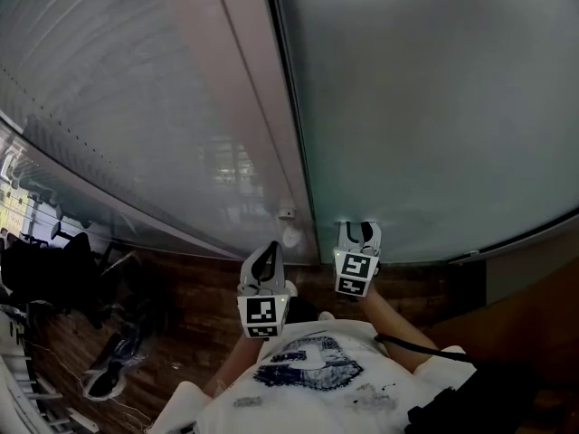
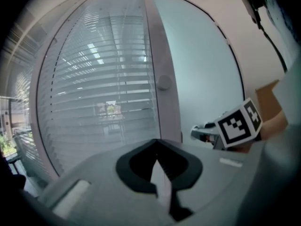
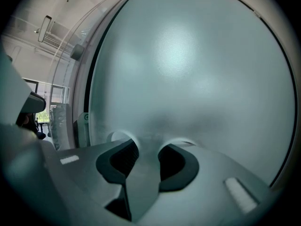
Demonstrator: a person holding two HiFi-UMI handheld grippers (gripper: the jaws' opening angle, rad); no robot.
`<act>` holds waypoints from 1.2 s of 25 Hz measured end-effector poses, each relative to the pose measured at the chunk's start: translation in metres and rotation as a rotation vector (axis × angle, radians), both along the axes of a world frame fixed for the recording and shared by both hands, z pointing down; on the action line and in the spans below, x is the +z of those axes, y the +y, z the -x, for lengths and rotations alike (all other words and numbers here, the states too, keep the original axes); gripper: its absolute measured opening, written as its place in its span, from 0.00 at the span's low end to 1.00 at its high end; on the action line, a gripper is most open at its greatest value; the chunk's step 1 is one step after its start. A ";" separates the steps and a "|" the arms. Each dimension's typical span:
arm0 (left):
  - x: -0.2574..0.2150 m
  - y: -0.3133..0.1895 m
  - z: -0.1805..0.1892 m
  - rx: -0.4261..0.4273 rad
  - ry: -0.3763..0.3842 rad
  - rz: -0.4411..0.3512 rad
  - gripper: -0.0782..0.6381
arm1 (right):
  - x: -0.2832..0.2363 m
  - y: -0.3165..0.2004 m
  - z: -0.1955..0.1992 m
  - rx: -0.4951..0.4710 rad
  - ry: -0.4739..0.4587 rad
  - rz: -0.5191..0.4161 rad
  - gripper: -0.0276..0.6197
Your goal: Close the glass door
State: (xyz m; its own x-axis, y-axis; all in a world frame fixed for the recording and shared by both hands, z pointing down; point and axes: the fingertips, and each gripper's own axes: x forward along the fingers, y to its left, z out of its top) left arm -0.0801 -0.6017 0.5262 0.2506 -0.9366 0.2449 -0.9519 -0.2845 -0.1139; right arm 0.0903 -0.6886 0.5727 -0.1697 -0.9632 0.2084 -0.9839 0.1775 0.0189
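Dark wooden floor [image 1: 181,297] runs along the foot of a glazed wall, where slatted blinds [image 1: 109,89] show behind the left pane and a pale frame post [image 1: 244,89] stands beside it. To the right of that post the frosted glass door [image 1: 425,107] fills most of the head view. Its left edge lies just beside the post, with a thin dark line between the two. A small round knob [image 2: 164,82] sits on the post. The person, in a white printed shirt [image 1: 308,378], holds both tools low in front of the body. The right tongs [image 1: 360,231] stand released, tips apart and right up against the frosted pane near its lower left corner, nothing between them. The left tongs [image 1: 268,253] hang nearer the body, clenched on nothing, and point toward the post and the blinds. A dark office chair [image 1: 54,269] stands at the far left.
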 end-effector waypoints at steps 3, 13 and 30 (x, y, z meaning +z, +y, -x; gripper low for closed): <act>-0.002 -0.003 0.000 0.001 0.000 -0.004 0.11 | -0.001 -0.005 0.000 0.004 0.001 0.000 0.23; -0.003 -0.009 0.005 -0.010 0.001 -0.004 0.11 | -0.001 -0.010 -0.001 0.010 0.003 -0.005 0.23; -0.004 0.026 0.016 -0.080 0.004 0.006 0.11 | -0.003 -0.010 -0.002 0.003 0.002 -0.001 0.23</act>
State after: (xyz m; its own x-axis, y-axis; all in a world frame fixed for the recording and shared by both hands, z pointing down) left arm -0.0964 -0.5761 0.5223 0.1763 -0.9522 0.2493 -0.9720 -0.2084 -0.1085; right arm 0.0921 -0.6988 0.5695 -0.1660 -0.9641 0.2074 -0.9845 0.1741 0.0212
